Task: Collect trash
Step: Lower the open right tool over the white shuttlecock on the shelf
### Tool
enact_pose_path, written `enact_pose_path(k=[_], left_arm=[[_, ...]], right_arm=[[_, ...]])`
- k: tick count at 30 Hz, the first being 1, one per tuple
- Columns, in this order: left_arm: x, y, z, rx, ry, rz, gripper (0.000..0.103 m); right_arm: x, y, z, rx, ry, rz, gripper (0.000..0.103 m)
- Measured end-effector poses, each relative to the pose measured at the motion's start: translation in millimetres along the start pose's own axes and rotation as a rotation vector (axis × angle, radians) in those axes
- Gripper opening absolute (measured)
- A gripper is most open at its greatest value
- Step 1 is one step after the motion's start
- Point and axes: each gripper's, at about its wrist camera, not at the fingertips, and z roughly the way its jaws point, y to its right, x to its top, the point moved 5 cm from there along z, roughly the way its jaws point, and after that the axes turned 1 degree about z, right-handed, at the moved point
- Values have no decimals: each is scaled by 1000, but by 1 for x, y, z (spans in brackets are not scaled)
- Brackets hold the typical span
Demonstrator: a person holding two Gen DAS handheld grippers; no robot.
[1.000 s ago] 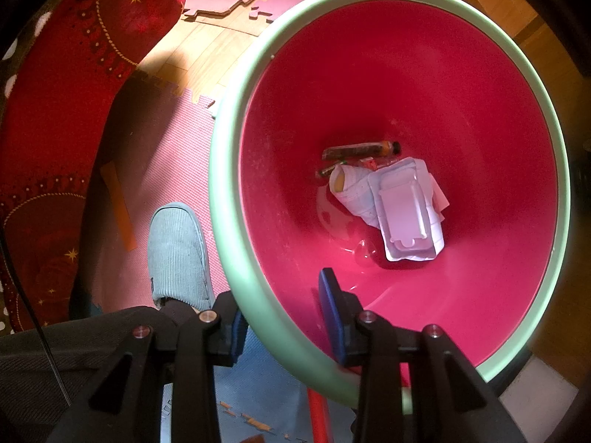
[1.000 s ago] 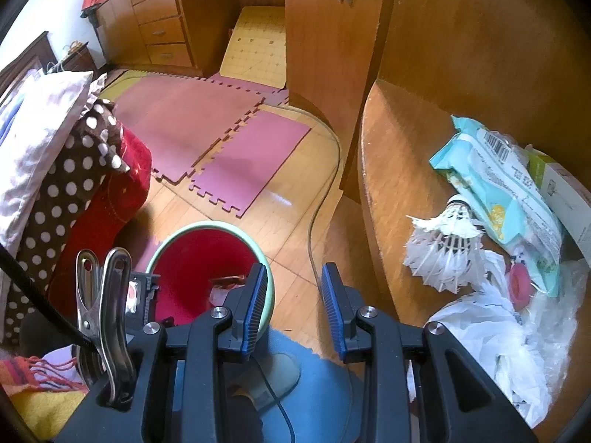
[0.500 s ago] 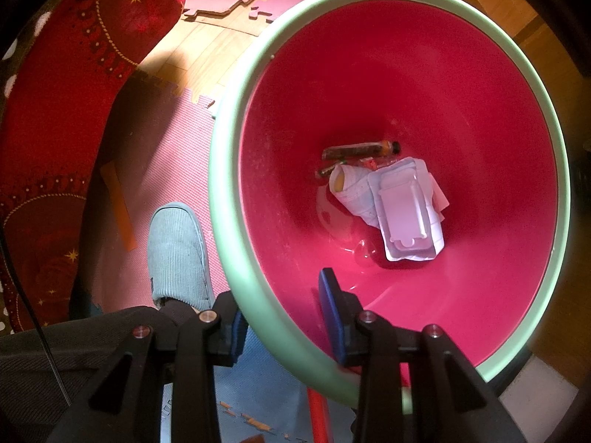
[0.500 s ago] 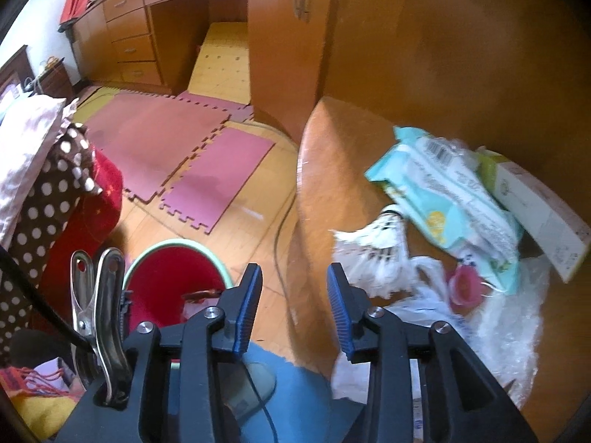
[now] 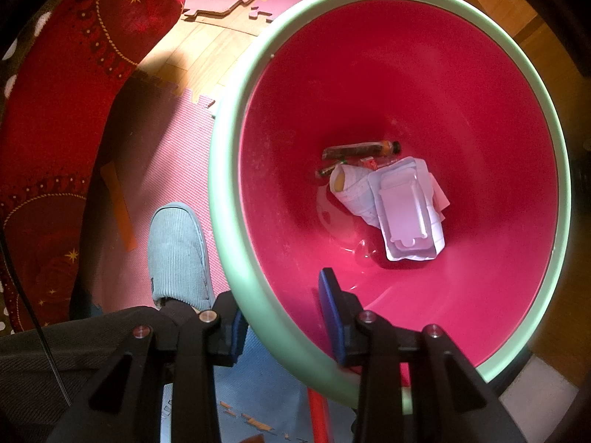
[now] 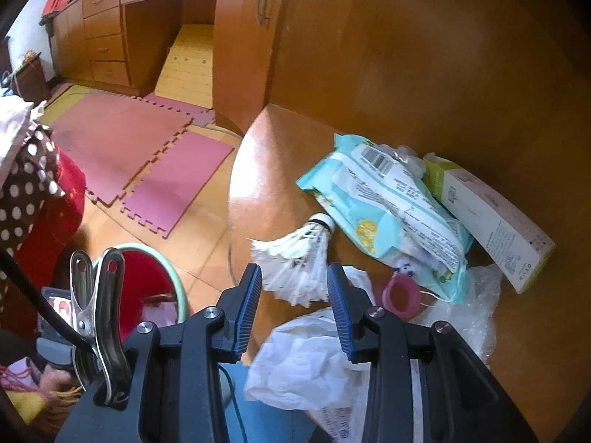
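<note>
A red bin with a pale green rim [image 5: 221,170] stands on the floor, and my left gripper [image 5: 282,310] is shut on its near rim, one finger inside and one outside. On the bin's bottom lie a white plastic tray [image 5: 404,214], crumpled paper and a brown tube [image 5: 360,149]. My right gripper [image 6: 294,277] hovers open and empty over the wooden table [image 6: 266,170]. Just ahead of its fingertips lies a white shuttlecock [image 6: 299,254]. A crumpled white plastic bag [image 6: 306,354] lies under the gripper, and a pink cap [image 6: 400,293] sits to its right.
A teal wipes pack [image 6: 384,206] and a long white-green box [image 6: 487,217] lie at the back of the table against the wooden wall. The bin [image 6: 173,277] stands left of the table. A person's grey slipper [image 5: 177,254] and a red cushion [image 5: 55,92] flank the bin. Pink foam mats [image 6: 122,136] cover the floor.
My right gripper has swung right and risen from above the bin to over the table, so the shuttlecock now lies just ahead of its fingers. Its jaws stand slightly wider. The left has not moved.
</note>
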Motion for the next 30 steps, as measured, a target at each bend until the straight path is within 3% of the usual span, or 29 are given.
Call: enact_pose_path(k=[30], left_arm=[[0, 0, 1, 1, 0, 0, 36]], right_arm=[[8, 0, 50, -71, -76, -112, 38]])
